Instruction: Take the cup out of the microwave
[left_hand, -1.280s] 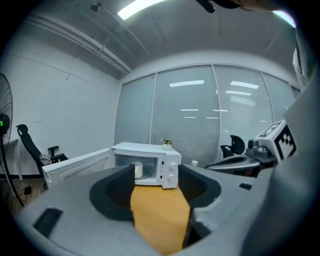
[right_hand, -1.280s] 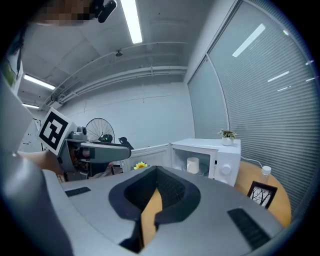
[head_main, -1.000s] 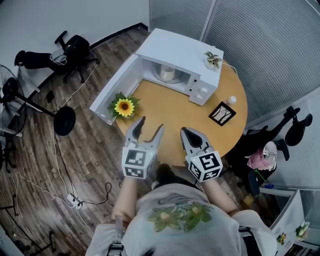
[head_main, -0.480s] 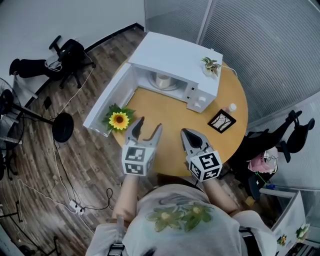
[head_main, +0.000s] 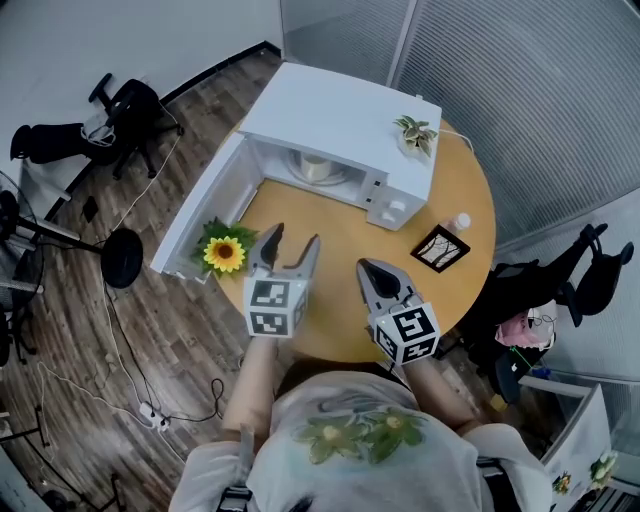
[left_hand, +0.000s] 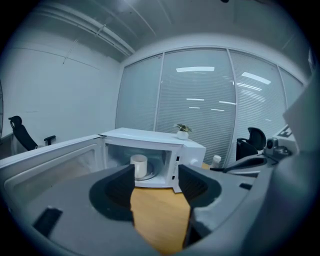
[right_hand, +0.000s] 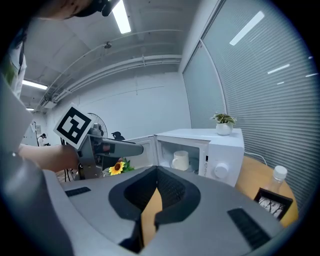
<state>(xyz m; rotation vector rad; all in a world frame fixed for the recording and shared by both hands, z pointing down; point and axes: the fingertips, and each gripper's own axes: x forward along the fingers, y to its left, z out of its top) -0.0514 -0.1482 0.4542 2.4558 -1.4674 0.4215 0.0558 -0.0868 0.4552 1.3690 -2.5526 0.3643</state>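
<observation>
Cup (head_main: 318, 165): white, upright inside the microwave (head_main: 340, 125) cavity, apparently resting on the glass turntable, though the head view is too small to be sure. Handle faces the open-door side in the right gripper view. Microwave sits at the 12 o'clock edge of the round wooden table (head_main: 340, 240). Its door (head_main: 205, 215) is swung fully open toward 9 o'clock. Small potted plant (head_main: 414, 130) stands on the microwave top, at its right rear corner. Sunflower (head_main: 223, 253) lies at the table edge around 9 o'clock, just beside the door's free end. Picture frame (head_main: 441, 249) at about 3 o'clock, small bottle (head_main: 461, 222) near it, further toward the rim. Left gripper (head_main: 294, 240) at 6 o'clock, above the table, well apart from the cup. Its jaws are spread, with only bare tabletop between them, and it is aimed at the cavity. Right gripper (head_main: 372, 272) just beside it, its jaws pressed together at the tips, pinching nothing.
</observation>
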